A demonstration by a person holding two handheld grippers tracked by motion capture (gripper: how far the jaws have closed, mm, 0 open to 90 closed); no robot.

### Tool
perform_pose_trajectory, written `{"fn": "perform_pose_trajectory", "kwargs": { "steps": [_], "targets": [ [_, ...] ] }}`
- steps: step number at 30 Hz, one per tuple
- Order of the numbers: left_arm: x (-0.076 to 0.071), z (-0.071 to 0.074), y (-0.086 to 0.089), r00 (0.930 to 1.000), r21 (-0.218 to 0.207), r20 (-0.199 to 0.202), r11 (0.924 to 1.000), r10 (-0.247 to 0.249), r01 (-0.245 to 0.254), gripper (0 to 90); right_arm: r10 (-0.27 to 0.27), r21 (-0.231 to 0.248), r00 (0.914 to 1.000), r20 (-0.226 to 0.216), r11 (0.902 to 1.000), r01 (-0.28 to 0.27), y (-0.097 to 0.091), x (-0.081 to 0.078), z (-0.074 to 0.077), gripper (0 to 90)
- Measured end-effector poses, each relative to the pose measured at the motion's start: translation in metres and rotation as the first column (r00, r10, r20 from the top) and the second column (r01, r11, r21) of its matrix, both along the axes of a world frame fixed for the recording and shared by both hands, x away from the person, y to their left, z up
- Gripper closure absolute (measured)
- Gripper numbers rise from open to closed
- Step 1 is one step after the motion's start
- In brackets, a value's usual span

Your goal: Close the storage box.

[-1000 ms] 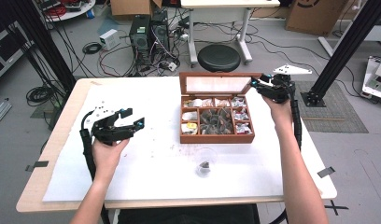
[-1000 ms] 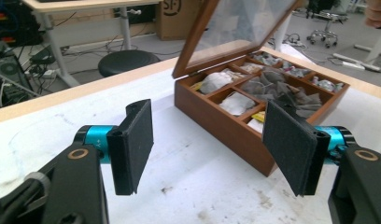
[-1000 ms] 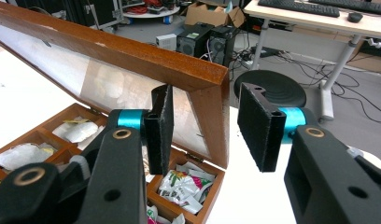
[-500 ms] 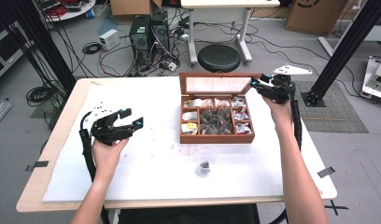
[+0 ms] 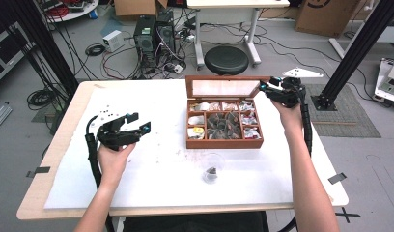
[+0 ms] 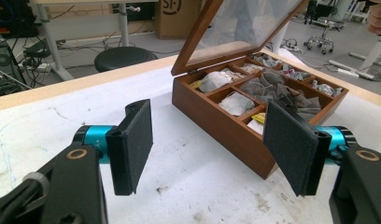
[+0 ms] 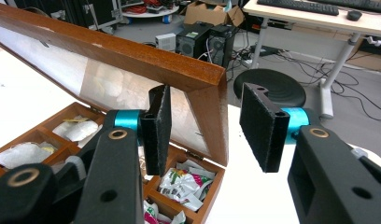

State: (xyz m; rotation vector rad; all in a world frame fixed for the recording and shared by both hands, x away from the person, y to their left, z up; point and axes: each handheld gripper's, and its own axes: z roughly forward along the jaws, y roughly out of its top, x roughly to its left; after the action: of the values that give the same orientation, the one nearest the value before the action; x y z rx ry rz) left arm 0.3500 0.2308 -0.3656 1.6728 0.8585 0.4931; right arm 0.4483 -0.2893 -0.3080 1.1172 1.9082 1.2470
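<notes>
The brown wooden glass-paned lid (image 7: 132, 60) of the compartment box is straddled by the right gripper (image 7: 205, 126), fingers just spread and released. Left gripper (image 5: 132, 129), mid-left, fingers released, empty.

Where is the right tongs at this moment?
In the high view the right tongs sits at the far right corner of the wooden box, straddling the side edge of its raised lid; its pads have just been opening off the frame.
</notes>
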Motion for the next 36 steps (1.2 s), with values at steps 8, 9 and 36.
{"fn": "perform_pose_trajectory", "kwargs": {
  "steps": [8,9,36],
  "targets": [
    [0.0,-0.002,-0.002,0.9999,0.001,-0.012,1.0,-0.001,0.001,33.3,-0.008,0.006,1.0,-0.002,0.9999,0.008,-0.001,-0.002,-0.001,51.9],
    [0.001,-0.002,-0.003,0.9999,0.002,-0.015,1.0,-0.004,0.004,33.3,-0.01,0.009,0.9999,-0.005,0.9999,0.01,-0.001,-0.002,-0.002,51.3],
    [0.001,-0.005,-0.005,0.9996,-0.003,-0.026,0.9999,-0.01,0.01,33.3,-0.023,0.0,0.9982,-0.055,0.9997,0.023,0.005,-0.014,-0.001,50.7]
  ]
}}
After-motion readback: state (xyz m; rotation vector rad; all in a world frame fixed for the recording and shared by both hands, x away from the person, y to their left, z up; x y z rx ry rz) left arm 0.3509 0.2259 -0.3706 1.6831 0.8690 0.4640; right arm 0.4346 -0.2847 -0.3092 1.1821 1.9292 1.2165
